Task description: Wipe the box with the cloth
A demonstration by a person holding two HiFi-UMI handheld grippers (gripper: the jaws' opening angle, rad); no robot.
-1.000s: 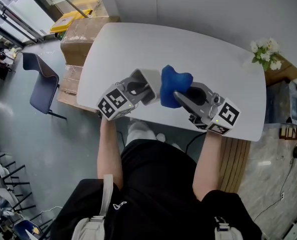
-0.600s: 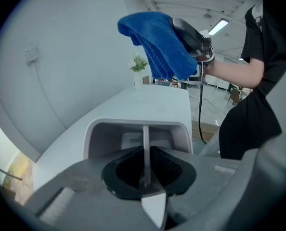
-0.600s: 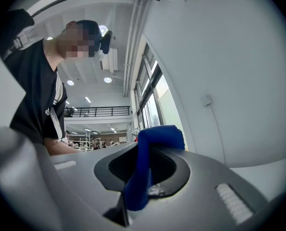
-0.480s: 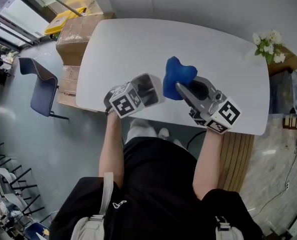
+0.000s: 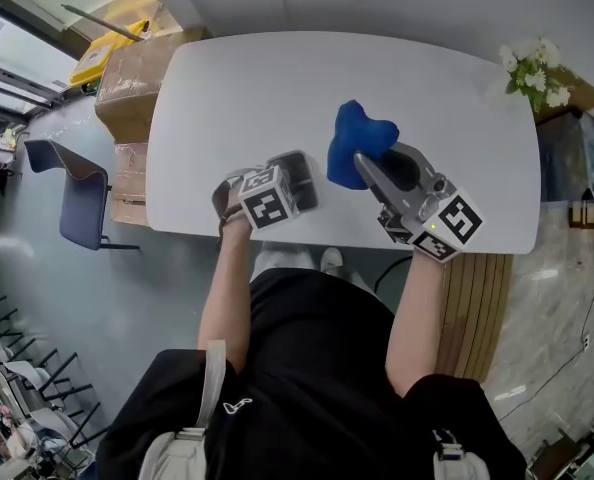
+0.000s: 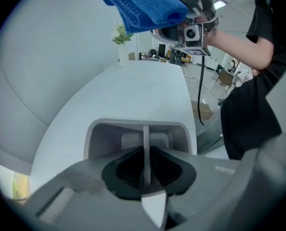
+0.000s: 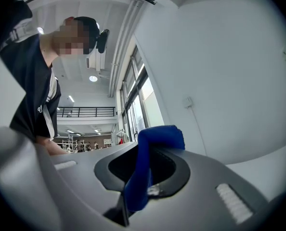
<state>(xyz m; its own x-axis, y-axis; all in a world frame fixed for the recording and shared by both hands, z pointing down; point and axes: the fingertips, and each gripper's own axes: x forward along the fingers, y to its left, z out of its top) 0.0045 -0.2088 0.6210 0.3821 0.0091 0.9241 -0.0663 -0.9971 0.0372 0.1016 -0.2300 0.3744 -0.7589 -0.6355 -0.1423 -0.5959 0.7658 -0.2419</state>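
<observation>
Two grippers are up and loaded, so the wiping looks ready to start but is not yet under way. The left gripper [image 6: 144,163] has its jaws pinched shut on one thin wall of the box [image 6: 138,123], whose open mouth is turned back toward that gripper. The right gripper [image 5: 369,171] is clamped on a bunch of the cloth [image 5: 358,136], and the rest of it bulges out past the jaw tips.

The cloth hangs just to the right of the box and a little beyond it. The left gripper view shows a clear gap between them, so nothing is touching yet. The table [image 5: 277,83] lies under the box and beyond it. I can't tell whether the box rests on it or is held just clear.

To my eye the next move is to bring the cloth across to the box and press its loose part against a wall. The left grip must stay firm so the box doesn't twist on that single pinched wall.

Inside, the box looks bare, only its pale floor and walls. Well off to the left of the box stand some cartons [image 5: 127,63], all closed, so I can't say what they hold.
</observation>
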